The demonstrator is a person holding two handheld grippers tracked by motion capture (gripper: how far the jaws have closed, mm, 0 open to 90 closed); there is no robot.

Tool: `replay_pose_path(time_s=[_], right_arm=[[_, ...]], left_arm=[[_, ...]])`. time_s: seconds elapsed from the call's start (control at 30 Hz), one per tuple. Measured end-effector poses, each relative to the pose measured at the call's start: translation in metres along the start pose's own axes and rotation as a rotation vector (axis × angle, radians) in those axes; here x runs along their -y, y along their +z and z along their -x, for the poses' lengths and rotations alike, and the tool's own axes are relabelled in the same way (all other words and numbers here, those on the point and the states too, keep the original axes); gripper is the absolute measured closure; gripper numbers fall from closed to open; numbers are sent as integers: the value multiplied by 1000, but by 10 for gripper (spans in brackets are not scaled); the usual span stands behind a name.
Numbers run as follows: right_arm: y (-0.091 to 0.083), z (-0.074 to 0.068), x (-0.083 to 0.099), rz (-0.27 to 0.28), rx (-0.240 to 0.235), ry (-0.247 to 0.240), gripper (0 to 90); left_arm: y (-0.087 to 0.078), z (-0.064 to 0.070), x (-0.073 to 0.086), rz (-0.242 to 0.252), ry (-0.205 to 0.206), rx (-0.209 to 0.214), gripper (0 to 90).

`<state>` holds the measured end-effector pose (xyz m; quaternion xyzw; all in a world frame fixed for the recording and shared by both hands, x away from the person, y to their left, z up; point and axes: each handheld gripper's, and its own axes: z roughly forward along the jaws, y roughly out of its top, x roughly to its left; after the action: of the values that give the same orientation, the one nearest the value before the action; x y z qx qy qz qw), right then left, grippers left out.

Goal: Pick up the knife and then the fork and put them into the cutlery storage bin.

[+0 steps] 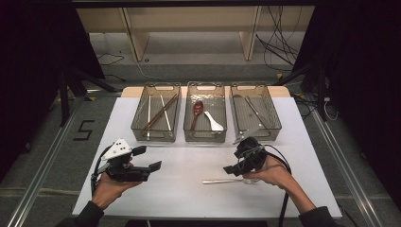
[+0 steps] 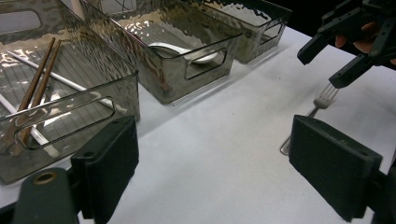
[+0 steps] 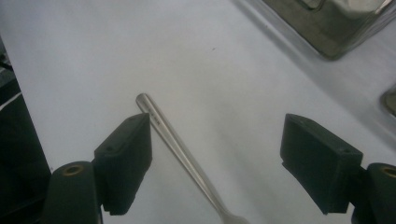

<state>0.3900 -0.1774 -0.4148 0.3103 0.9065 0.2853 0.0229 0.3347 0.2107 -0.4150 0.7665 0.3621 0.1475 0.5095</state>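
White tabletop (image 1: 189, 189): fork (image 1: 227, 181) lies L-R just under my R gripper (image 3: 215, 154), jaws spread astride handle; L gripper (image 1: 144, 158) spread too, well apart.

Fork (image 3: 187, 158) tines cut off — bottom edge, right gripper view.

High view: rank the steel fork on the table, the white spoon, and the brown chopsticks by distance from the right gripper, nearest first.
1. Steel fork: lies on the table just below the open right gripper.
2. White spoon: in the middle bin, up and left.
3. Brown chopsticks: in the left bin, farthest left.
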Motion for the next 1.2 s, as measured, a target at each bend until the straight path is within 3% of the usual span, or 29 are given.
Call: replay_pose_path(time_s=[0.7,1.2], right_arm=[[22,-8,4,-131,2,-67,317],[33,-9,8,-209,-2,-105,467]], left_arm=[[-1,0,0,2,1,-1,157],[0,1,0,-1,10,-1,157]])
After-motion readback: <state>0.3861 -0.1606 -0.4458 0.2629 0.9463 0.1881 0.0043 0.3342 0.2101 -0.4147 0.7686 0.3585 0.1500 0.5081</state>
